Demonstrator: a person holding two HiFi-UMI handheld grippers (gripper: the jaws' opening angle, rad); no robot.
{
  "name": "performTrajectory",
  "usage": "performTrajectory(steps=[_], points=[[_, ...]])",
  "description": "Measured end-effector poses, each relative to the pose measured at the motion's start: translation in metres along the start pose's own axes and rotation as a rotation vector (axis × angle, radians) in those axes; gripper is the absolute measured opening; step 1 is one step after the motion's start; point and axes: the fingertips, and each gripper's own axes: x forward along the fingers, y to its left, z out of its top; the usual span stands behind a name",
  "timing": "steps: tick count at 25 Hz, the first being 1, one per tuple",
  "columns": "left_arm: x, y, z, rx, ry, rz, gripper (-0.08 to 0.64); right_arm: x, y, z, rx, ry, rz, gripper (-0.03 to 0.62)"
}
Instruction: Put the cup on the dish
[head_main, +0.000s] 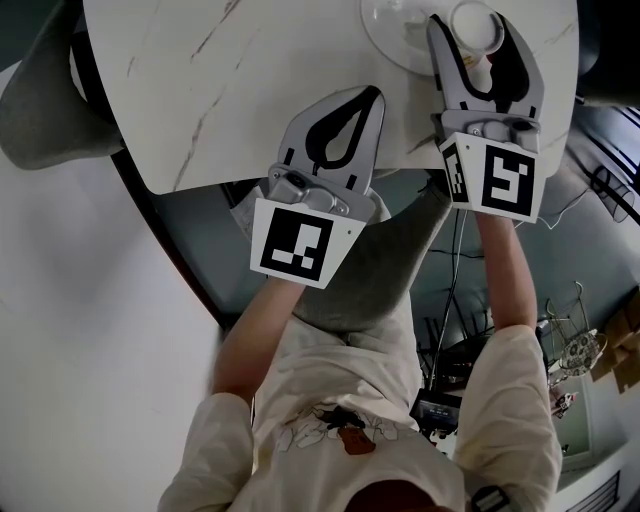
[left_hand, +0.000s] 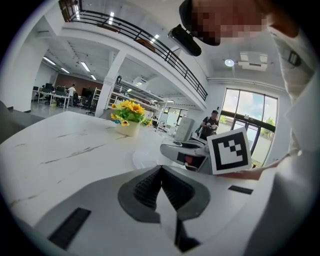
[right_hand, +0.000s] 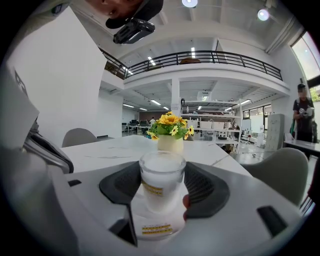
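In the head view, the right tool grasps the cup, which stands on the dish near the bench's right edge. The left gripper view shows the left tool clenched on nothing. The right gripper view shows the cup upright between the pads, on the dish.

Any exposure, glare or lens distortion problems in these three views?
Head view: the white cup and dish almost wash out against the bright table. Left gripper view: heavy fisheye bending, black corners, windows very bright. Right gripper view: same fisheye, cup in sharp focus, ceiling lamps glaring.
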Motion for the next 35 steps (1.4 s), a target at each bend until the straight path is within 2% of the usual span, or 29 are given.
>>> performTrajectory(steps=[11, 19, 26, 32, 35], points=[[-0.002, -0.004, 0.001, -0.01, 0.002, -0.007, 0.003, 0.002, 0.005, 0.006, -0.007, -0.039, 0.025, 0.268], [-0.015, -0.001, 0.001, -0.011, -0.002, -0.001, 0.003, -0.011, 0.005, 0.013, 0.015, -0.048, 0.007, 0.268], [-0.035, 0.001, 0.009, 0.001, -0.025, 0.003, 0.003, -0.038, 0.01, 0.032, -0.004, -0.09, -0.05, 0.268], [-0.053, 0.0, 0.018, 0.007, -0.048, -0.003, 0.003, -0.062, 0.032, 0.05, -0.019, -0.1, -0.03, 0.268], [-0.06, 0.001, 0.027, 0.003, -0.065, 0.004, 0.003, -0.069, 0.045, 0.06, -0.016, -0.103, 0.015, 0.268]])
